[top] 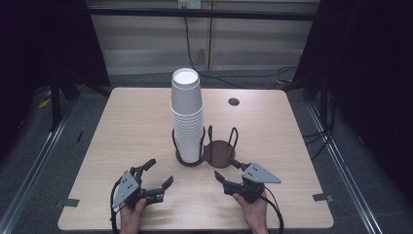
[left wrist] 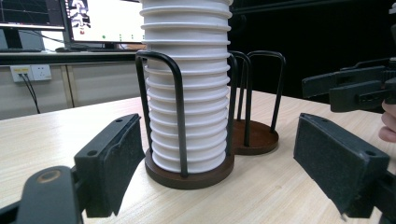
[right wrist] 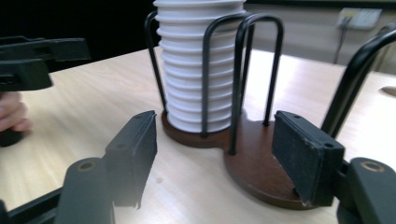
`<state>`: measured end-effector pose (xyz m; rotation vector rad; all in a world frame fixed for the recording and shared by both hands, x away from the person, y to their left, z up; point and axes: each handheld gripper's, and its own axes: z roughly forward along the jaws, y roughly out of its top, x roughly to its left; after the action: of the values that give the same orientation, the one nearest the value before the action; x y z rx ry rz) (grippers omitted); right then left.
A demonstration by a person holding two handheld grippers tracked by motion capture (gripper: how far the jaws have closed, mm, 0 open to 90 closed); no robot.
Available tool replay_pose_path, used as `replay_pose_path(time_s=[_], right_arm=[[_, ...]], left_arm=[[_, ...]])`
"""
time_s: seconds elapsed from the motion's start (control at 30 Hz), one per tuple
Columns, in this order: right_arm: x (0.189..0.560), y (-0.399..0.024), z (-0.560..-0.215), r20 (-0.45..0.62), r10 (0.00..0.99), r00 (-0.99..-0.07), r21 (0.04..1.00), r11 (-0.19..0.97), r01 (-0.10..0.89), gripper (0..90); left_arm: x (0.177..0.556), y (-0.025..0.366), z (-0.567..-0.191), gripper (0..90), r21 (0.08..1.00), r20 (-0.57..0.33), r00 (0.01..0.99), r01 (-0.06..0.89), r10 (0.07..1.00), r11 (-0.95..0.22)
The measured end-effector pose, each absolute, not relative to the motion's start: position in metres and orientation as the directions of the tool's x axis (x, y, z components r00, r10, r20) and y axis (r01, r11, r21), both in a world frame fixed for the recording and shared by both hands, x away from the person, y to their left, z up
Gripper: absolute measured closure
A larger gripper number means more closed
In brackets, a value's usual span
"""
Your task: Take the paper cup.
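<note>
our left gripper (top: pixel 160 171), jaws spread, cup stack (top: pixel 186 112) ahead of them, our right gripper (top: pixel 225 168), jaws apart, pinching nothing, empty holder base (top: pixel 219 153) just ahead

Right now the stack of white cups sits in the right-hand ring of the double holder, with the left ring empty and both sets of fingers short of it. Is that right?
Not quite. In the high view the stack of white cups sits in the left ring of the holder; the right ring is the empty one. The left gripper and right gripper are both short of it.
</note>
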<state>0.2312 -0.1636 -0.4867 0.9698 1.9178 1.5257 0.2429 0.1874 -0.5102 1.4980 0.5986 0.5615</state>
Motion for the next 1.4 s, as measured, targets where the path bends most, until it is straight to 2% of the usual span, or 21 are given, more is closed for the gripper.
replay_pose_path(time_s=[0.23,0.57,0.77,1.17,1.4], right_arm=[[0.234,-0.166,-0.475,0.078,0.777,-0.624,0.968,0.091,0.233,25.1],[0.241,-0.163,-0.456,0.082,0.751,-0.655,0.965,0.104,0.241,25.8],[0.244,-0.162,-0.445,0.127,0.726,-0.676,0.963,0.074,0.260,27.1],[0.259,-0.161,-0.418,0.141,0.687,-0.712,0.962,0.074,0.262,17.3],[0.265,-0.161,-0.407,0.145,0.669,-0.729,0.964,0.072,0.257,16.0]], left_arm=[[0.243,0.187,-0.510,15.6,1.000,-0.020,0.738,0.024,0.675,0.003],[0.243,0.187,-0.510,15.6,1.000,-0.020,0.737,0.024,0.675,0.003],[0.243,0.187,-0.510,15.6,1.000,-0.019,0.738,0.024,0.675,0.003],[0.243,0.187,-0.510,15.6,1.000,-0.019,0.737,0.023,0.675,0.002],[0.243,0.187,-0.510,15.6,1.000,-0.019,0.738,0.024,0.675,0.003]])
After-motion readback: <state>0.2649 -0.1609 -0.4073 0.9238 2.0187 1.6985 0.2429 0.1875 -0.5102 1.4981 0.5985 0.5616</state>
